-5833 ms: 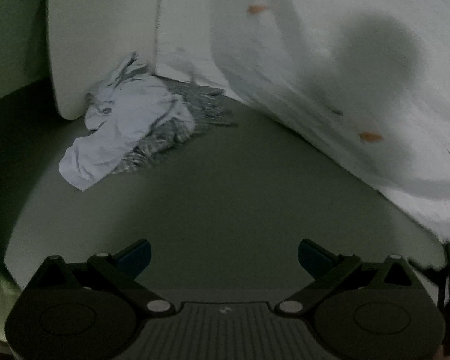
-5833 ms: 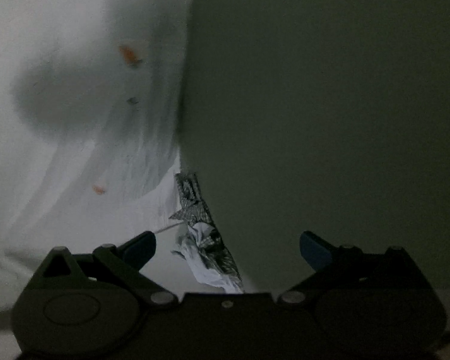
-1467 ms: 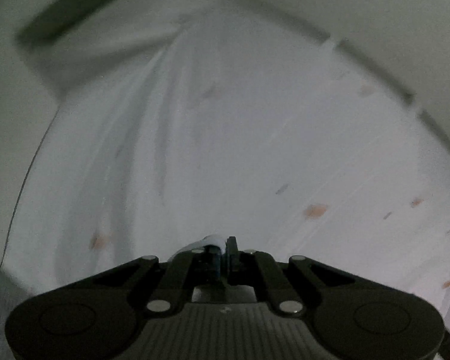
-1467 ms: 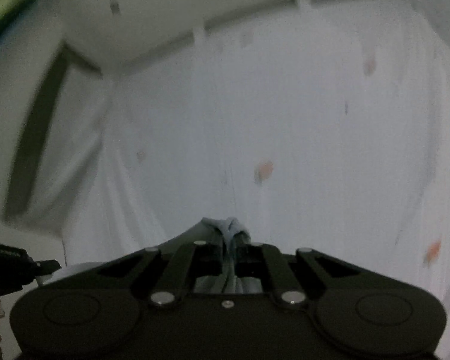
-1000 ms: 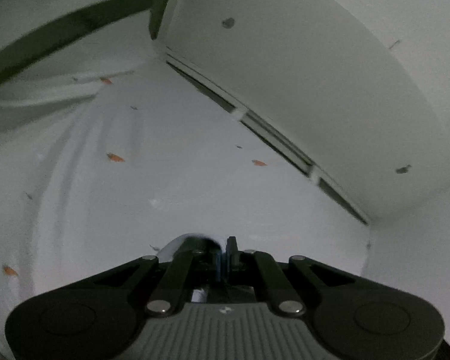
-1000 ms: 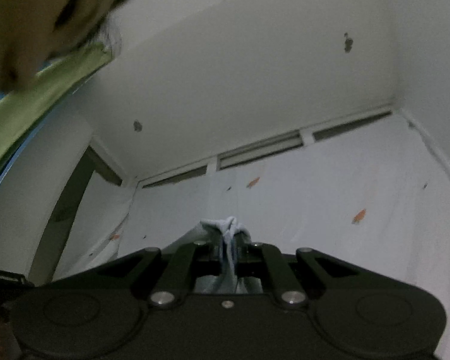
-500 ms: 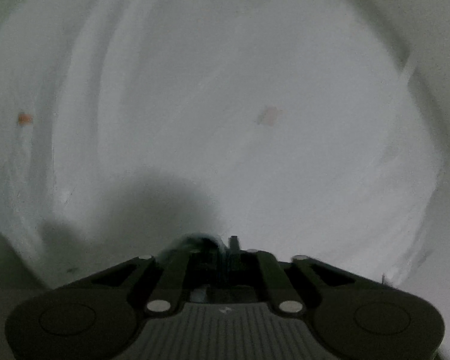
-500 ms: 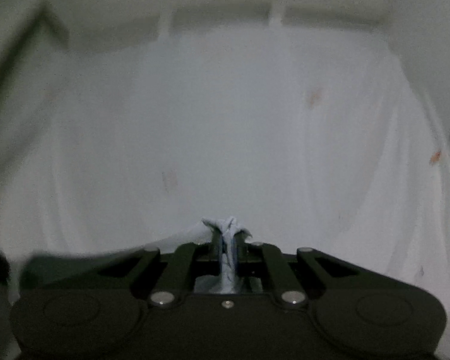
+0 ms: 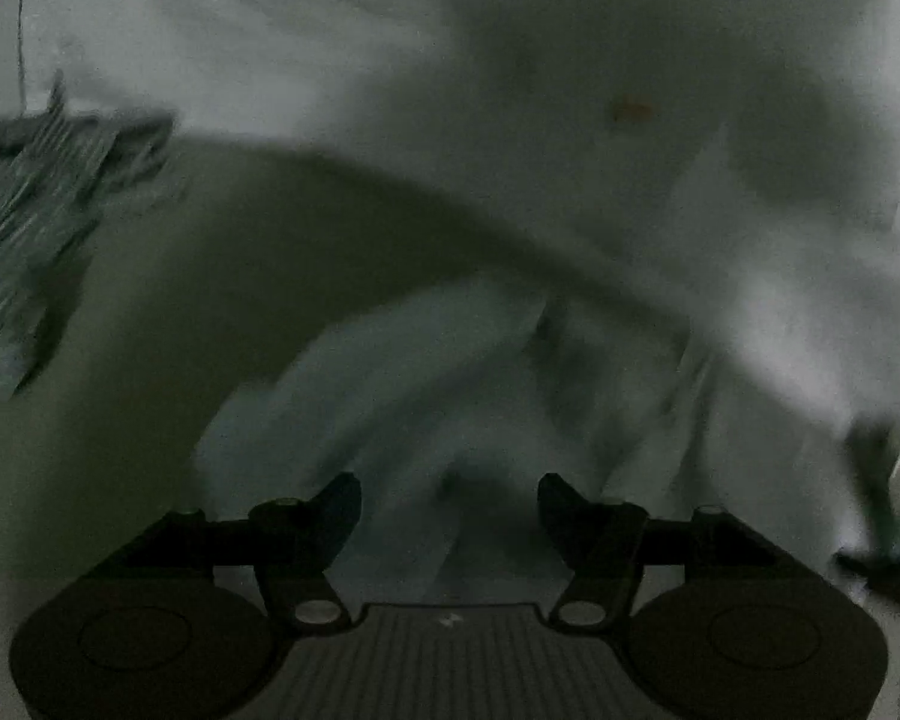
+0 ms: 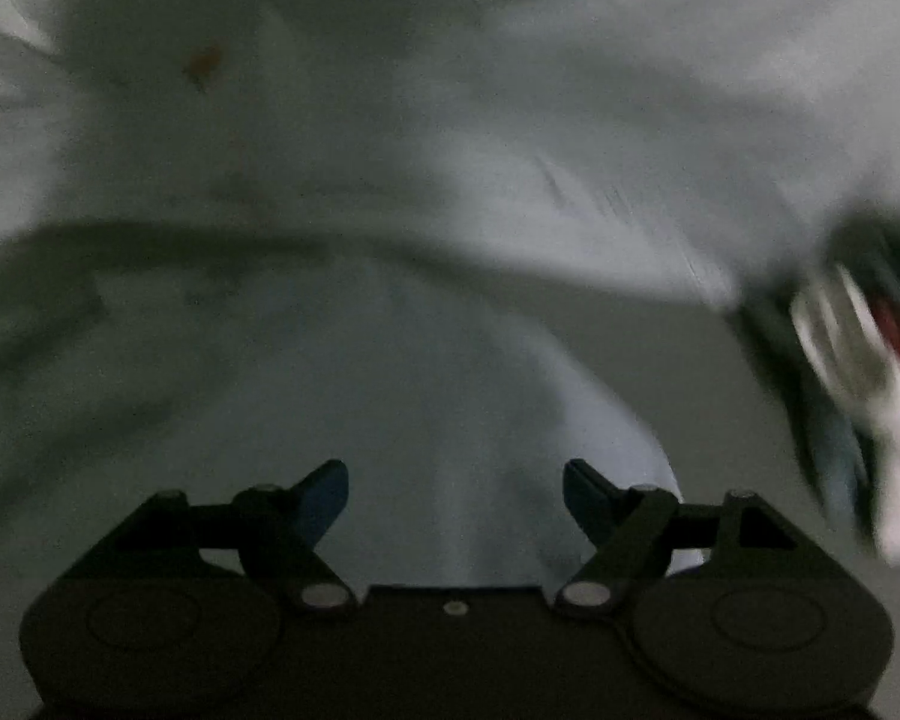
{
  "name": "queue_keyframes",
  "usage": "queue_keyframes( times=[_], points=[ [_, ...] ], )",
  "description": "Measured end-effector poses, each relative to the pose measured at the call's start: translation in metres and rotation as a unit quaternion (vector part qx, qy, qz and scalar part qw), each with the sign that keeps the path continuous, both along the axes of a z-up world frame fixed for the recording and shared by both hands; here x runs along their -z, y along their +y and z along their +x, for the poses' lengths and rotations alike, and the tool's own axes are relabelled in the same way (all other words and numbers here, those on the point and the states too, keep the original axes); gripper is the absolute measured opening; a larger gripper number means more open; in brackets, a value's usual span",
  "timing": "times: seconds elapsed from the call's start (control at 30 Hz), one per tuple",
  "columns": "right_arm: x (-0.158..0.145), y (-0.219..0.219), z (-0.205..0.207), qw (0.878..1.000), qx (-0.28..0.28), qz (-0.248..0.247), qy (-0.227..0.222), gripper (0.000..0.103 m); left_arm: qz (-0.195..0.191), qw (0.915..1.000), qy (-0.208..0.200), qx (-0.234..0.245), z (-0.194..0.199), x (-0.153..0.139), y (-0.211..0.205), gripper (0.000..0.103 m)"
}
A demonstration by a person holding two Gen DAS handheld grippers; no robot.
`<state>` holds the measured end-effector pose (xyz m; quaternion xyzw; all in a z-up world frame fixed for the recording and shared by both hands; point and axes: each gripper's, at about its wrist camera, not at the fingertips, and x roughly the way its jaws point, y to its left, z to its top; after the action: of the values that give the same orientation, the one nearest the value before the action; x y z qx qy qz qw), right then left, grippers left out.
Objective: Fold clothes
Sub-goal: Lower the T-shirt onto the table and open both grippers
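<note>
Across the centre of both blurred views we see the white garment [image 9: 570,192] spread over the tabletop [image 9: 222,276], reaching down between the fingers. Our left hand-held gripper [image 9: 449,495] and right hand-held gripper [image 10: 455,483] have jaws opening, pads off the cloth. A striped garment [image 9: 24,222] lies at upper left.

Left gripper [image 9: 449,495] opening over blurred, seemingly white garment [image 9: 600,192].
</note>
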<state>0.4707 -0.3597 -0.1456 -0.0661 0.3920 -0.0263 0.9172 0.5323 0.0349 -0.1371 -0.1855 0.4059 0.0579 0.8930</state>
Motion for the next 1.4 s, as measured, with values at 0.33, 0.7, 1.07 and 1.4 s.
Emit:
queue_keyframes(
  times=[0.33,0.7,1.07,1.4],
  points=[
    [0.008,-0.025,-0.040,0.997,0.063,0.042,0.032,0.080,0.035,0.9969,-0.021,-0.067,-0.035,0.029,0.018,0.086],
    [0.021,-0.034,-0.033,0.994,0.074,0.067,0.036,0.080,-0.020,0.9935,-0.025,-0.110,0.006,0.056,0.060,0.000],
    [0.005,-0.033,0.013,0.999,0.037,0.030,-0.002,0.079,0.118,0.9449,-0.086,-0.293,0.079,-0.016,0.171,0.002],
    [0.023,-0.013,0.109,0.998,-0.026,0.049,-0.025,0.071,0.013,0.9935,-0.104,0.044,0.136,-0.008,0.047,0.063]
  ],
)
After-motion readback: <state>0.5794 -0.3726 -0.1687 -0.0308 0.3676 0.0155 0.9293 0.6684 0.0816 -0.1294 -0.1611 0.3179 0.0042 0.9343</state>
